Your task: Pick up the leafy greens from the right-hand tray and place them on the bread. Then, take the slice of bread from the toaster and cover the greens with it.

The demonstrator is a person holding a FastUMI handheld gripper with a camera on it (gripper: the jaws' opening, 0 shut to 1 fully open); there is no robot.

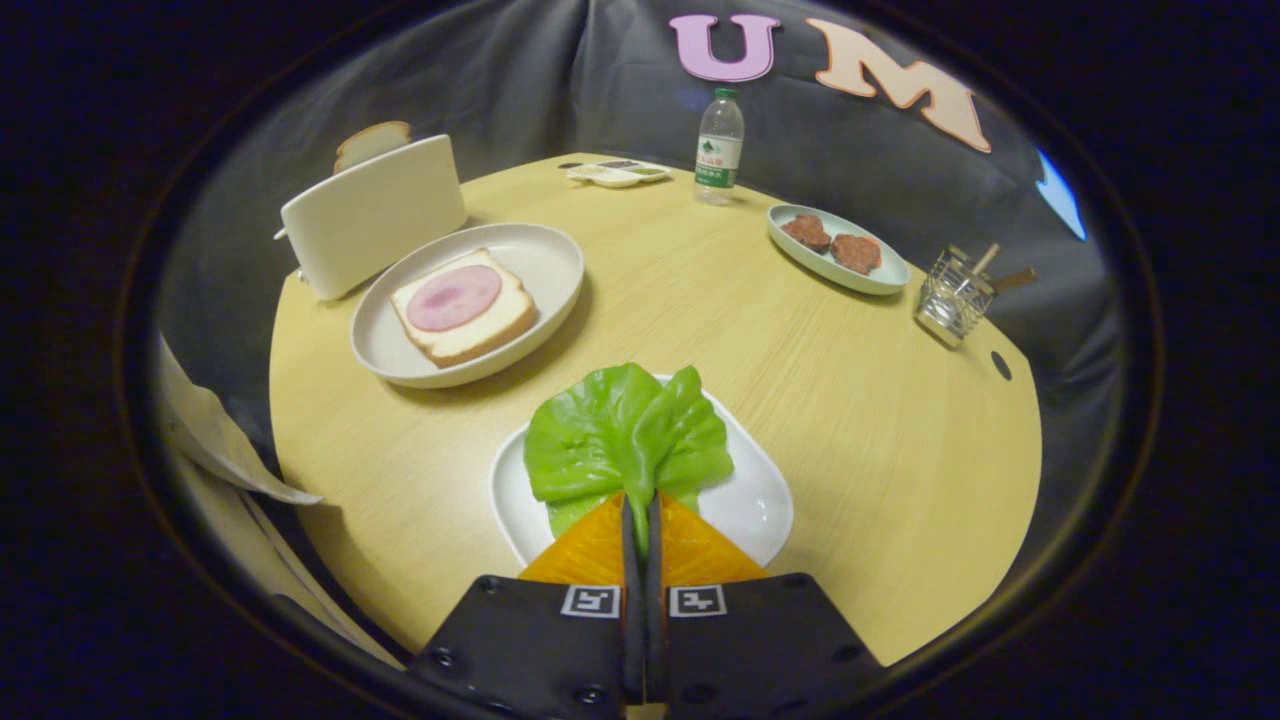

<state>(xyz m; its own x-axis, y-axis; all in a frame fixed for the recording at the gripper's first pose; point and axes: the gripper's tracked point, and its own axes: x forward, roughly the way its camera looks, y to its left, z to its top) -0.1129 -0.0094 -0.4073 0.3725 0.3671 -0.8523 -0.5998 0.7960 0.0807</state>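
My gripper [640, 500] is shut on the near edge of the leafy greens [620, 435], a crinkled green leaf pinched between both fingers over the white right-hand tray [755, 505]. Ahead and to the left, a round white plate [555, 265] holds a bread slice [465, 305] topped with a pink slice of ham [453, 297]. Behind that plate stands a white toaster [372, 215] with a slice of bread [372, 143] sticking out of its top.
A pale oval dish [880, 280] with two pieces of meat lies far right, next to a glass cup [955, 298] holding sticks. A water bottle [719, 147] and a small divided tray [617, 173] stand at the back. The round wooden table [850, 400] drops off close on both sides.
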